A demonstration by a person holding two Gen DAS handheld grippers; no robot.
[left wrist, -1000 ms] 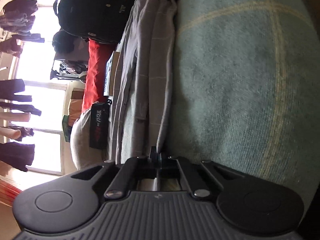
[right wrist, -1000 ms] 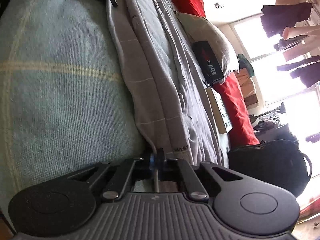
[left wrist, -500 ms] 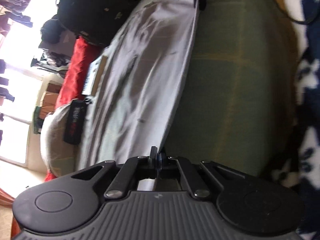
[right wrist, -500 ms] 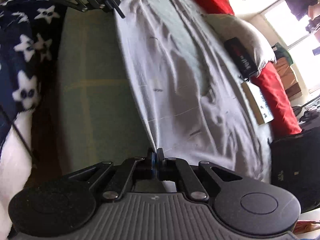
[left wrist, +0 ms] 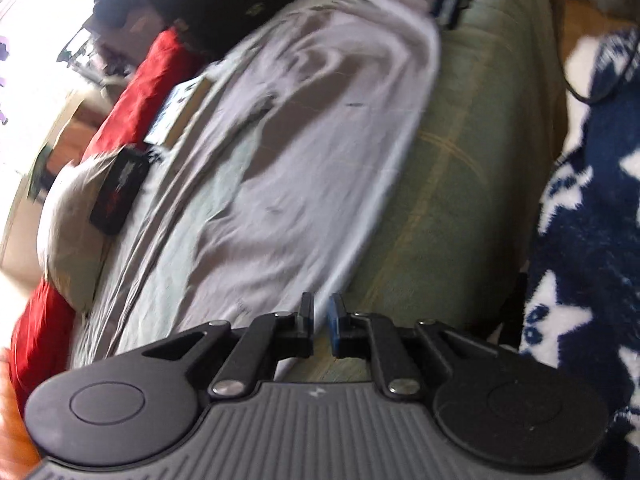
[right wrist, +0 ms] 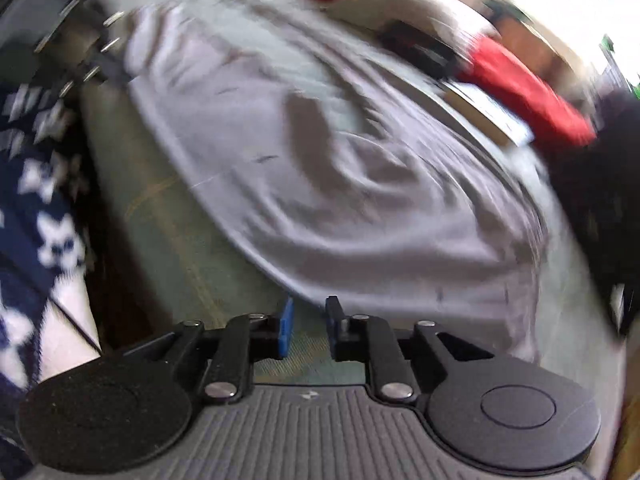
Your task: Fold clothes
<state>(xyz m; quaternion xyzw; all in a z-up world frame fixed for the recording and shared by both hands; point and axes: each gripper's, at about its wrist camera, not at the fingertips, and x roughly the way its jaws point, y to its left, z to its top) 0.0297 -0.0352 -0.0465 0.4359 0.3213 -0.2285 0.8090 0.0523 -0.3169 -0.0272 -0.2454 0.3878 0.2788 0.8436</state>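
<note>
Presently my left gripper stood with its jaws parted by a narrow gap, nothing between them; my right gripper likewise stood apart and empty. Ahead of both lay the grey garment, spread rumpled over the green blanket, its near hem just beyond the fingertips. Beyond the garment, on its far side, lay a red cushion. Both views were blurred.
</note>
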